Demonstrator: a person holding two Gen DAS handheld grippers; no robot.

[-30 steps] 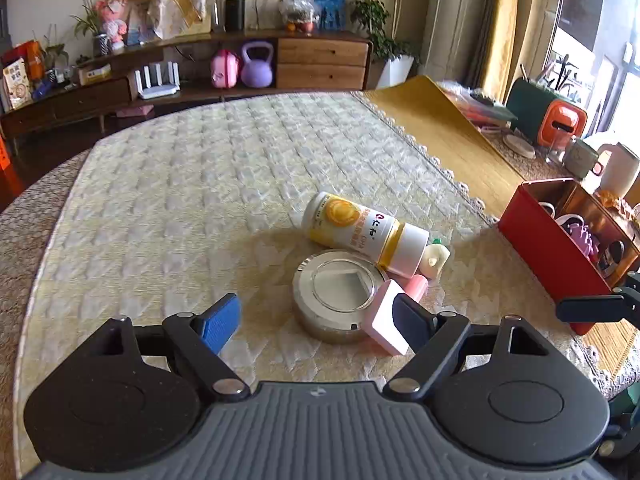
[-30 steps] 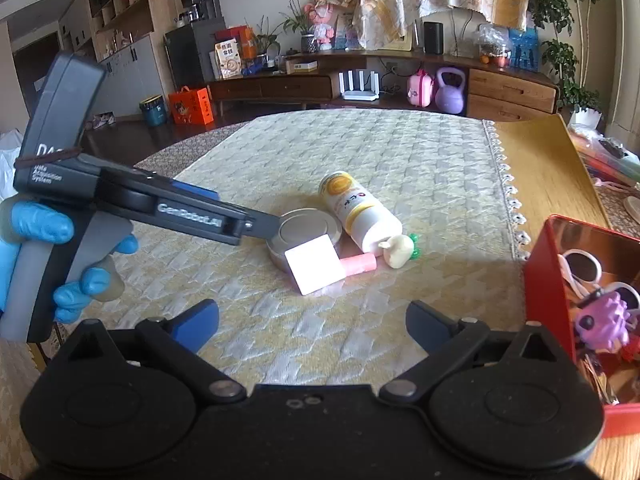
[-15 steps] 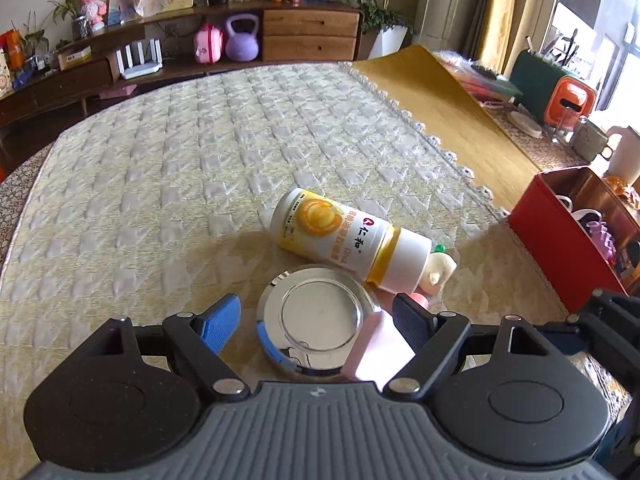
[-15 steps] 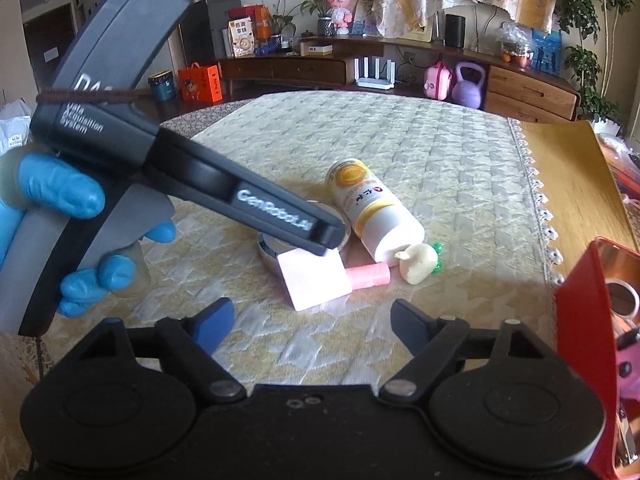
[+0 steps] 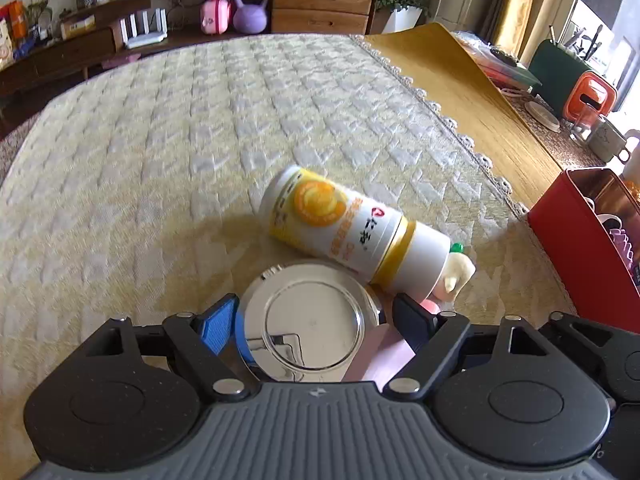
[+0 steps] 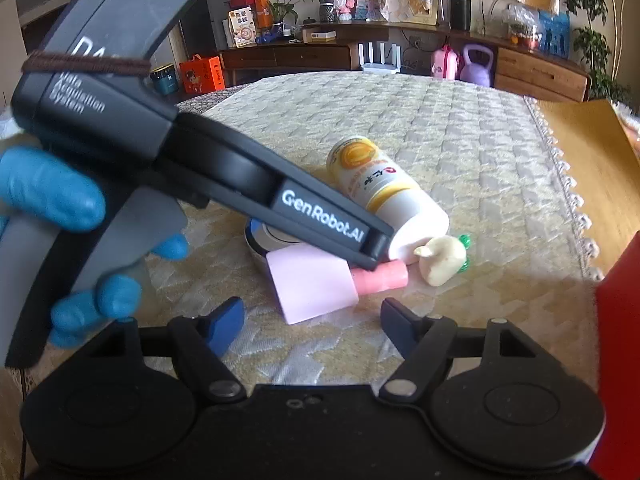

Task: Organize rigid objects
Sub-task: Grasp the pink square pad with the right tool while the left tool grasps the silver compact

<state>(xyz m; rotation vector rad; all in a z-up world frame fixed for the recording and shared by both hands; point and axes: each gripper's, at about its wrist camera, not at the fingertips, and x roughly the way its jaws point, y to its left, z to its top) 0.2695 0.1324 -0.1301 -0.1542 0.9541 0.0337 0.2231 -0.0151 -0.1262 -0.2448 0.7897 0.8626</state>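
Since earlier: left gripper (image 5: 310, 318) has come forward and down, so the round metal tin (image 5: 308, 330) now fills the gap between its fingers; nothing on the cloth has shifted.
Left jaws: apart, one finger on each side of the tin, not yet clamped.
Tin position: lower centre of the left wrist view, flat on the quilted tablecloth (image 5: 200, 140), no long axis to align with.
Neighbours: yellow-and-white bottle (image 5: 352, 230) lies just behind, its length running toward lower right; pink card (image 6: 310, 284) leans on the tin's right side.
Right gripper (image 6: 312, 326): jaws apart, empty, farther back.
Nearer hand: left.
Likely destination: red box (image 5: 580, 256), right edge.
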